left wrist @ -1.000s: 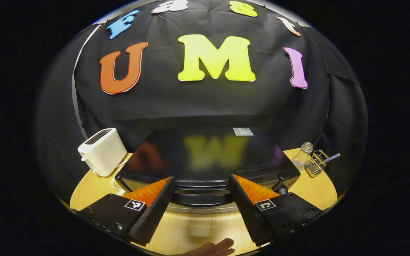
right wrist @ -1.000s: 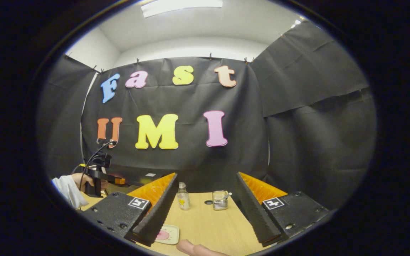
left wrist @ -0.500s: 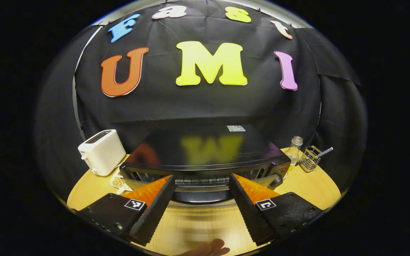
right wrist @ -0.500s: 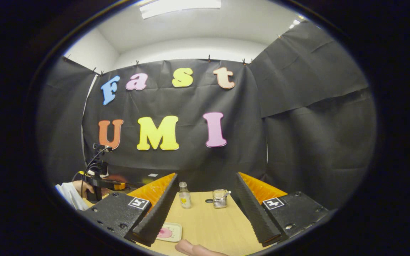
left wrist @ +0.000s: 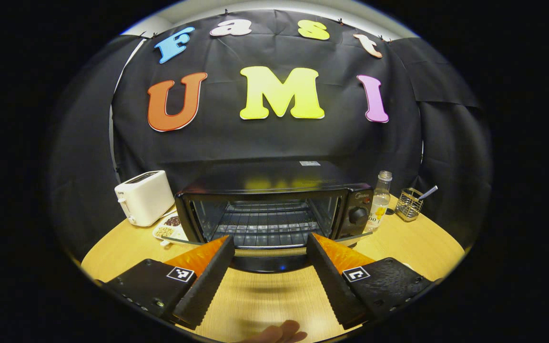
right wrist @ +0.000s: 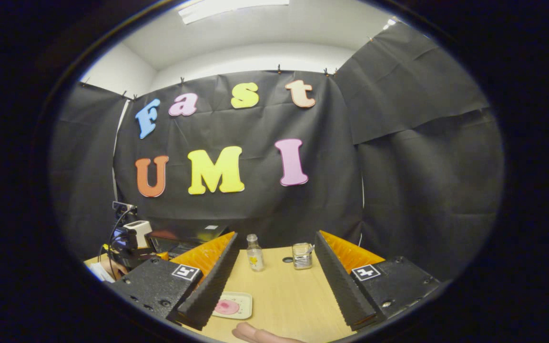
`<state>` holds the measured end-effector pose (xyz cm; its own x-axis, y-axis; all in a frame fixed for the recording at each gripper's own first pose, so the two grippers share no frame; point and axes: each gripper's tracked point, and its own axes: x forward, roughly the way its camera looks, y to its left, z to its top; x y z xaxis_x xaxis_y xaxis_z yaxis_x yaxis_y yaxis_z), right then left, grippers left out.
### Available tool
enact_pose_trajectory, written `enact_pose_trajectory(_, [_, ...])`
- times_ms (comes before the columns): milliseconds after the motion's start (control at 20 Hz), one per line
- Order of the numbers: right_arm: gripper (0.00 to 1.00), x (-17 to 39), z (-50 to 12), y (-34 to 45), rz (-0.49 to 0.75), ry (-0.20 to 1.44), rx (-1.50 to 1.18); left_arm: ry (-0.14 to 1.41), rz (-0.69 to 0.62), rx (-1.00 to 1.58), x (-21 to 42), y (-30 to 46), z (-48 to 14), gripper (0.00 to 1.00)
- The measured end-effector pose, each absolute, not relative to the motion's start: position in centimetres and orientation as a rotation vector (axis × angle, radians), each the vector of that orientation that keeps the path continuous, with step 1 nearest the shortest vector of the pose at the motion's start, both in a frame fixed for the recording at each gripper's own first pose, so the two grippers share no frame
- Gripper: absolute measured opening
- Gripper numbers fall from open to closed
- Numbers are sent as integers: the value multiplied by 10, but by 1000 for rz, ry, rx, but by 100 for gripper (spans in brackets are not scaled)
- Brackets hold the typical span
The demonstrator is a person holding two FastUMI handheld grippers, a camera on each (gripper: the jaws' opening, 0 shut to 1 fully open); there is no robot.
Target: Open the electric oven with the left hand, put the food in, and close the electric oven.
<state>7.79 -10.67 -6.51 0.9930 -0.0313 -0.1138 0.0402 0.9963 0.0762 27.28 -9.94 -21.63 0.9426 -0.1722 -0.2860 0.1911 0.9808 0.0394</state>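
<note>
Left hand-held gripper [left wrist: 269, 274]: two wedge-shaped fingers with sawtooth-ridged inner faces, each on a flat block body carrying a small square black-and-white marker and screw heads along the outer edge. Right hand-held gripper [right wrist: 274, 286]: same build, ridged wedges, square marker per side, screws in the blocks. In the right gripper view the left unit appears farther off at the left edge, with cables looping above it and a light sleeve [right wrist: 97, 272] beneath.
</note>
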Motion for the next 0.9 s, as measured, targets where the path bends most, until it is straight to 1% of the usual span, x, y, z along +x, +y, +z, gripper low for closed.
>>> enact_pose_trajectory(50, [99, 79, -66, -105, -33, 111, 81, 285, -186, 69, 266, -98, -221, 87])
enact_pose_trajectory(100, [100, 80, -68, -103, -31, 114, 73, 284, -187, 69, 260, -97, -227, 97])
enact_pose_trajectory(350, [100, 84, -78, -91, -22, 129, 21, 300, -185, 75, 233, -94, -259, 97])
enact_pose_trajectory(850, [99, 87, -76, -67, -14, 119, -3, 492, -186, 88, 202, -88, -349, 96])
enact_pose_trajectory(900, [100, 88, -77, -65, -13, 123, -5, 463, -186, 94, 203, -88, -344, 97])
